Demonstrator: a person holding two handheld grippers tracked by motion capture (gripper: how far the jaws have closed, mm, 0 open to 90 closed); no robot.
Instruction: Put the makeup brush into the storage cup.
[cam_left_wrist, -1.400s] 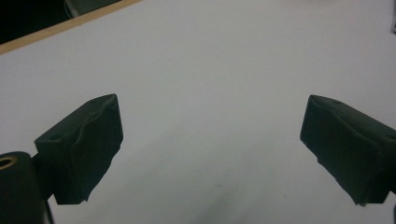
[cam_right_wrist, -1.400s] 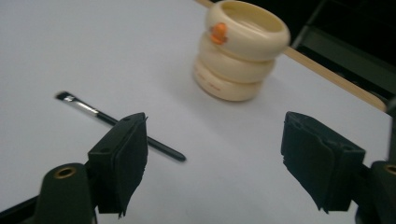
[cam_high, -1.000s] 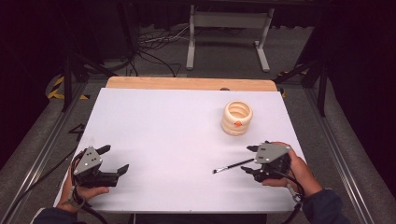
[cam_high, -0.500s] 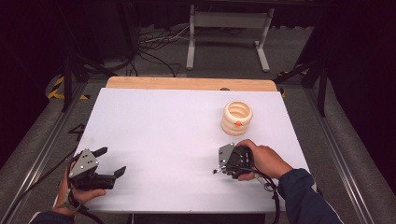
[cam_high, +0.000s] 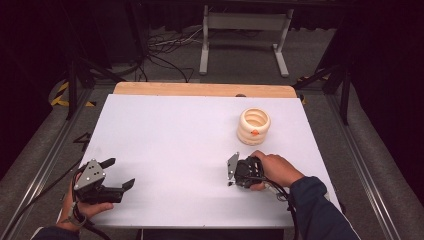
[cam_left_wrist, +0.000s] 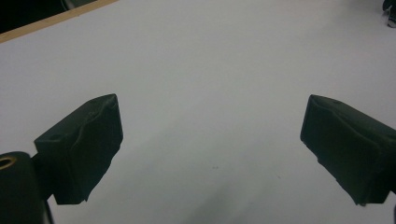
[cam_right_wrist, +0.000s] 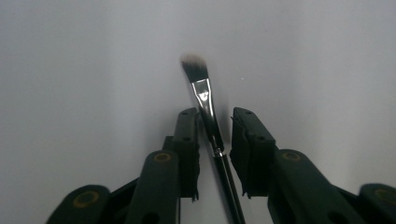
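Right claw (cam_right_wrist: 214, 126) straddles the brush (cam_right_wrist: 208, 109), jaws narrow, not clamped; left claw (cam_left_wrist: 212, 140) gapes wide.

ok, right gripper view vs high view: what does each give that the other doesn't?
Right gripper view: the brush close up, with dark pale-tipped bristles, a shiny metal ferrule and a black handle running between the right tool's jaws; a gap shows beside the handle, so the jaws are not closed on it.

High view: the cream ribbed cup beyond the right hand, the left tool open at the table's near left corner, the wooden far edge, floor cables.

Both: the white tabletop and the right tool low over it.
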